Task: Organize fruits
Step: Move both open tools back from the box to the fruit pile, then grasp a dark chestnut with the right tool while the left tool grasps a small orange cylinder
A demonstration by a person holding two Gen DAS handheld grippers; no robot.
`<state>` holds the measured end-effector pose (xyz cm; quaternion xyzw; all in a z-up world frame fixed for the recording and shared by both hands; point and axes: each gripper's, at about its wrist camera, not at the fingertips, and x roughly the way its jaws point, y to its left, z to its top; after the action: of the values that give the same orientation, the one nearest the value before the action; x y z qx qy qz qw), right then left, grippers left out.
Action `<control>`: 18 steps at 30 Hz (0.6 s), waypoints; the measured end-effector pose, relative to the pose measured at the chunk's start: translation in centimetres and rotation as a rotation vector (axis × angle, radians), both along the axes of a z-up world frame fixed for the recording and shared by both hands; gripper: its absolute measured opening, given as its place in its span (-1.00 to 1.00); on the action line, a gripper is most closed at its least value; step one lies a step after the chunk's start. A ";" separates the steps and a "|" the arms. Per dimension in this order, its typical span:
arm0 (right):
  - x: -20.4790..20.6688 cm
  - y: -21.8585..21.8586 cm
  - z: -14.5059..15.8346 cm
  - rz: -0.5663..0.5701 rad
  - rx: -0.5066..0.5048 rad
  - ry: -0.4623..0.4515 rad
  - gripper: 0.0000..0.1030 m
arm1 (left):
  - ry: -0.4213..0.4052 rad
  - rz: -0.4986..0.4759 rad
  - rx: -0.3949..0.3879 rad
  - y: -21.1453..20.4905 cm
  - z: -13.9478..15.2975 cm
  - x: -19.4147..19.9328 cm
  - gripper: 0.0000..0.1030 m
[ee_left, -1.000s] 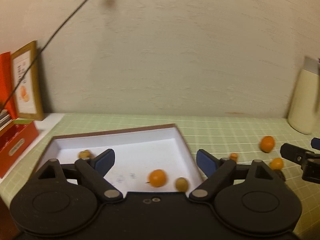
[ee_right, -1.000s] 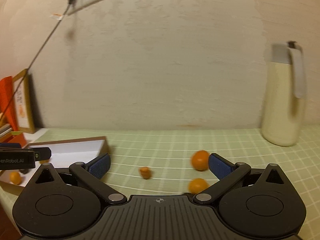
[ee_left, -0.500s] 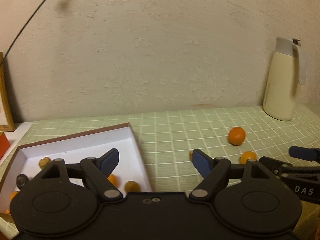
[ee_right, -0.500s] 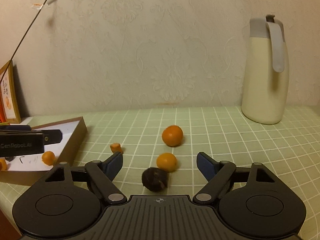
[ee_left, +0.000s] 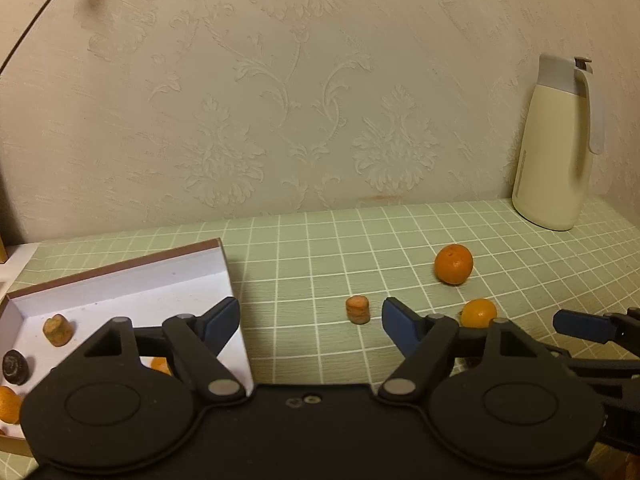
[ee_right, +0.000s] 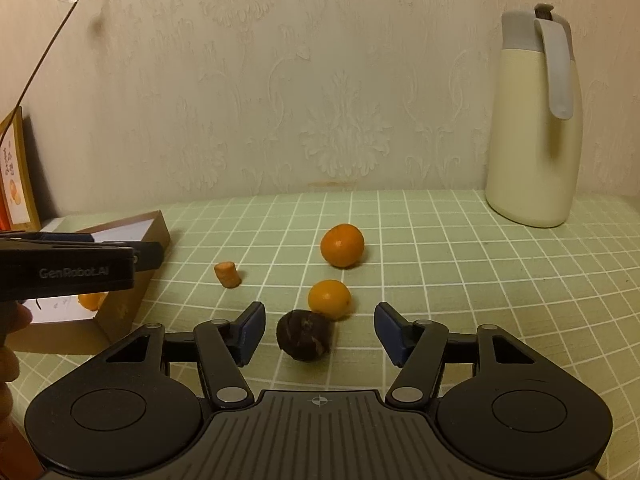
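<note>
**Box part filled, four pieces left**

My right gripper point(ee_right: 319, 334) has been closing around the dark fruit point(ee_right: 303, 334), pads not touching yet. My left gripper point(ee_left: 311, 326) hangs open, empty. Several pieces sit in the box point(ee_left: 120, 280); two oranges and a stub remain outside.

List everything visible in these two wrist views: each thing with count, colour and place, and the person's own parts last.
Round orange fruits on the cloth: 2, orange; larger one behind the smaller.
Dark wrinkled fruit: 1, blackish brown, between the right tool's fingers, untouched.
Short orange cylinder piece: 1, on the cloth, ahead of the left tool.
Shallow white cardboard box: 1, brown-edged, at left; holds orange fruits, a tan piece, a dark piece.
Cream jug with grey lid: 1, back right by the wall.
Green checked tablecloth: 1.
Framed picture: 1, far left.
Left tool: black, blue pads, open.
Right tool: same, jaws just been closing.
Hand: left edge.
</note>
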<state>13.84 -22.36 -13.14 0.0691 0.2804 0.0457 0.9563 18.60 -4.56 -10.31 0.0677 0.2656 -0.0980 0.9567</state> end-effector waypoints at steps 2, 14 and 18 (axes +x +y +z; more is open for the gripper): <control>0.1 0.0 -0.1 0.001 0.002 0.004 0.17 | 0.002 -0.005 0.004 -0.3 -0.2 0.3 0.34; 0.5 0.3 -0.7 0.007 -0.002 0.021 0.10 | 0.028 -0.021 0.007 -1.5 -1.1 1.6 0.28; 0.7 0.4 -0.9 0.004 -0.001 0.029 0.09 | 0.035 -0.025 0.008 -1.7 -1.4 1.9 0.23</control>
<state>14.54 -21.96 -14.05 0.0685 0.2945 0.0464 0.9521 20.51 -6.29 -11.67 0.0729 0.2816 -0.1101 0.9504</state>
